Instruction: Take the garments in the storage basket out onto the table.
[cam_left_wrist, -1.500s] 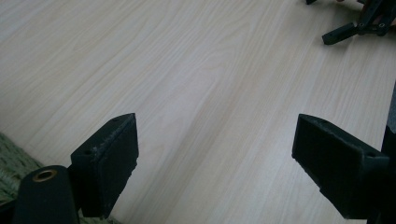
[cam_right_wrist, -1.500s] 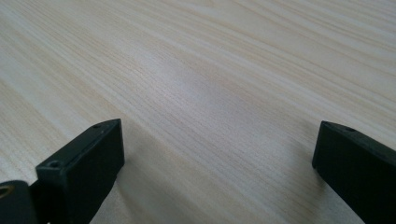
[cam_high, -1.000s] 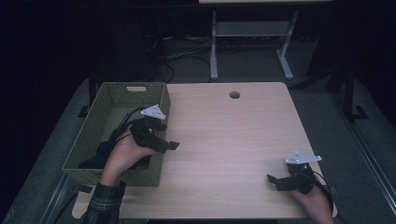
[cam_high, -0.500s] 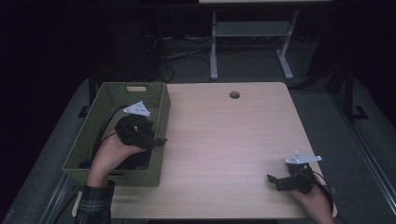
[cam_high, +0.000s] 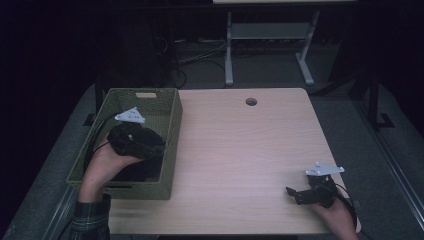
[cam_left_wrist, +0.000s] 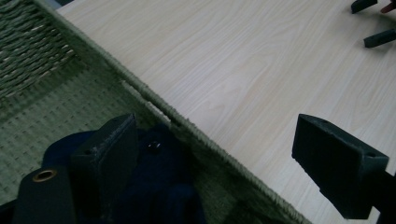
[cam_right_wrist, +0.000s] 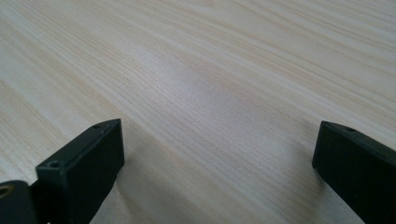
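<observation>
Dark cloth (cam_left_wrist: 154, 186): bundled in green woven basket (cam_high: 170, 125), directly under left gripper (cam_left_wrist: 224, 172)
Left gripper: jaws wide apart, straddling basket wall, nearer
Right gripper (cam_high: 300, 195): jaws apart, empty, well apart on table (cam_high: 240, 150)

Hand-held gripper (cam_right_wrist: 217, 172) jaws apart, bare table (cam_right_wrist: 210, 70)
</observation>
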